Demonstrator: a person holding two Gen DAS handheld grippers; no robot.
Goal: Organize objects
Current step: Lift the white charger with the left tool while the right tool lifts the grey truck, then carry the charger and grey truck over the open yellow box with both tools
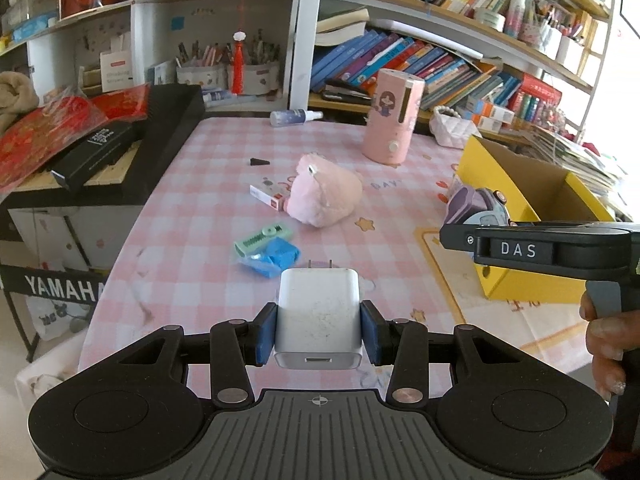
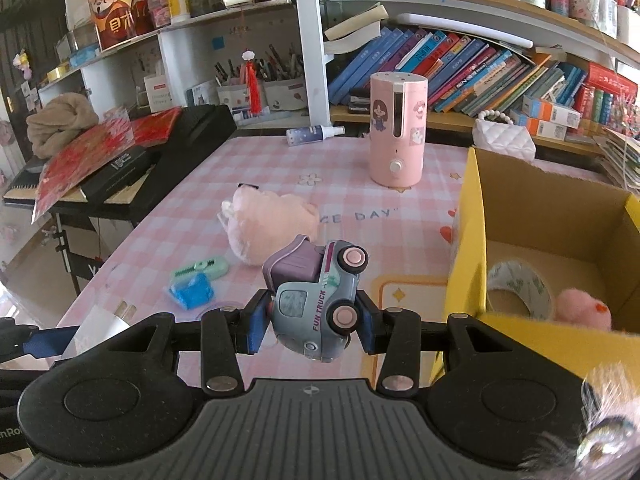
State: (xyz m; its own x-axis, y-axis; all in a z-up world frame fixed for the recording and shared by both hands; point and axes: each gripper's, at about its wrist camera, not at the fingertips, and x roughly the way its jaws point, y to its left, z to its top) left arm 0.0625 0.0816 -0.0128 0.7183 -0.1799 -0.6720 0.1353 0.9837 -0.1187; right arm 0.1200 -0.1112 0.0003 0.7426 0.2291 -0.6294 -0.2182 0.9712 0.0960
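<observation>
Two hand-held grippers clamped – left on charger, right on toy truck, beside box rim.

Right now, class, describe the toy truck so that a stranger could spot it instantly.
Find the yellow cardboard box on the pink checked tablecloth. Just left of it, the right gripper holds the toy truck tipped on its side. Unlike the fluffy pink plush behind, it is hard, blue-grey, pink-wheeled and lettered FUN TRUCK.

tape roll in box, right of plush; humidifier behind
</observation>
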